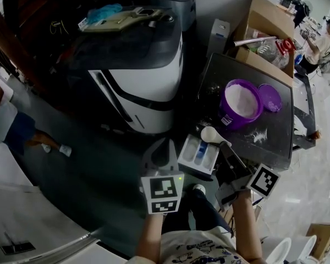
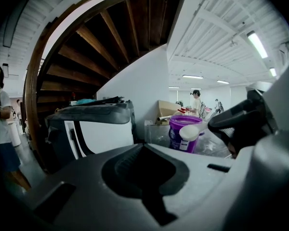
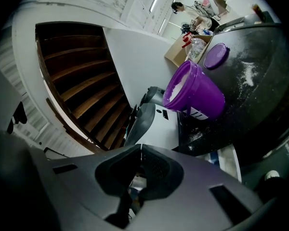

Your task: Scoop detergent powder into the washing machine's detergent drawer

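The washing machine stands at centre, and its white detergent drawer is pulled out toward me. My right gripper is shut on the handle of a white scoop. The scoop's bowl hangs over the drawer's far right corner. In the left gripper view the scoop shows in front of the purple tub. The open purple tub, full of white powder, sits on the dark table. My left gripper is shut and empty, just left of the drawer. In the right gripper view the right gripper has its jaws closed, and the tub shows.
The tub's purple lid lies on the table beside spilled powder. Cardboard boxes stand behind the table. A person's legs are at the left and another person is far right. A dark staircase rises behind the machine.
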